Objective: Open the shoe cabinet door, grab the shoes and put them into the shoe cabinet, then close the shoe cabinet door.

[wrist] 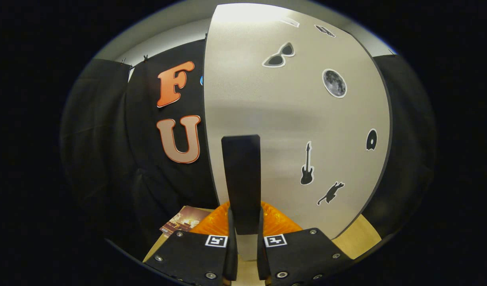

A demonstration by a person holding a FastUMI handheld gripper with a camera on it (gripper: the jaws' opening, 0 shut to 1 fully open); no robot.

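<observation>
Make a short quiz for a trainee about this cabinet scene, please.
1. True or false: the gripper holds a shoe.
2. What is between the two fingers? A. the handle B. a moon picture C. a booklet
3. Fill in: on the door, the sticker just right of the handle shows a ____.

Key: 1. False: it is closed on the handle. 2. A. 3. guitar.
</observation>
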